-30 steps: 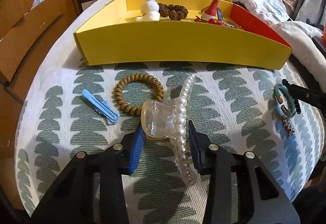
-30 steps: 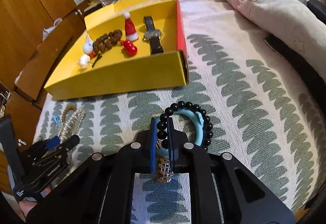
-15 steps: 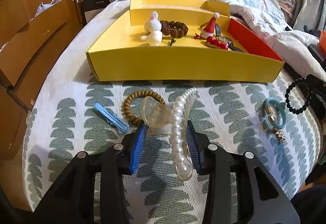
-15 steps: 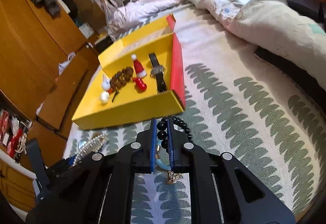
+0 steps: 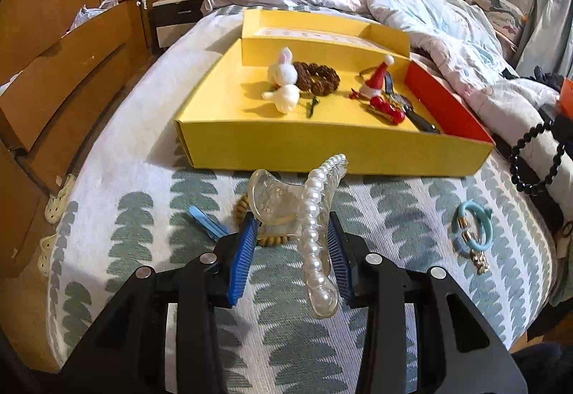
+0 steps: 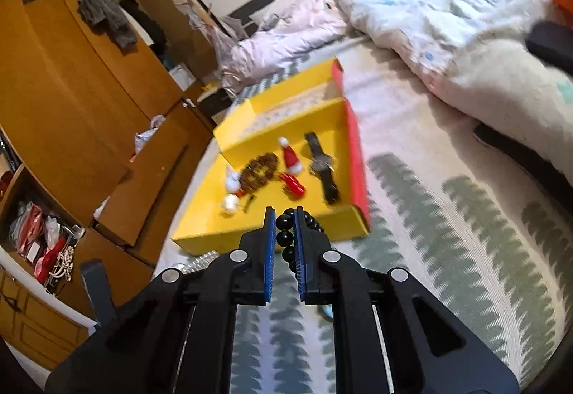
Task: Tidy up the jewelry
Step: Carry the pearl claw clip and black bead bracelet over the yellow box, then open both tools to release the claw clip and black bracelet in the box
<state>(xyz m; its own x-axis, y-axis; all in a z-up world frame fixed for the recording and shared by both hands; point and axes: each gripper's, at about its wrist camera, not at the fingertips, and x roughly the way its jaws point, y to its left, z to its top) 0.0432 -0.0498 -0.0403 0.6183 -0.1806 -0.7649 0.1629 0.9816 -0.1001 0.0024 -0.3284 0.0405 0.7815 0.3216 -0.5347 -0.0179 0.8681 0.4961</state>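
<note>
My left gripper (image 5: 292, 251) is shut on a clear hair claw edged with pearls (image 5: 308, 215), held above the leaf-patterned bedspread. My right gripper (image 6: 285, 243) is shut on a black bead bracelet (image 6: 286, 239), which also hangs at the right edge of the left wrist view (image 5: 533, 161). Ahead lies the open yellow box (image 5: 322, 147) with a red side wall. It holds a white bunny clip (image 5: 283, 79), a brown bead bracelet (image 5: 317, 79), a small Santa hat (image 5: 378, 79), a red clip (image 5: 386, 109) and a black watch (image 6: 322, 168). On the bedspread lie a blue clip (image 5: 207, 224), a tan bead ring (image 5: 243, 211) and a teal hair tie with a charm (image 5: 472, 229).
A rumpled duvet (image 5: 412, 0) covers the far and right part of the bed. Wooden wardrobes and drawers (image 5: 53, 36) line the left side, with slippers (image 5: 59, 199) on the floor beside the bed. A nightstand (image 5: 172, 18) stands behind the box.
Both grippers have risen. The pearl claw has come up off the bedspread, and the black bracelet has been lifted away from the teal hair tie, which stays lying there.
</note>
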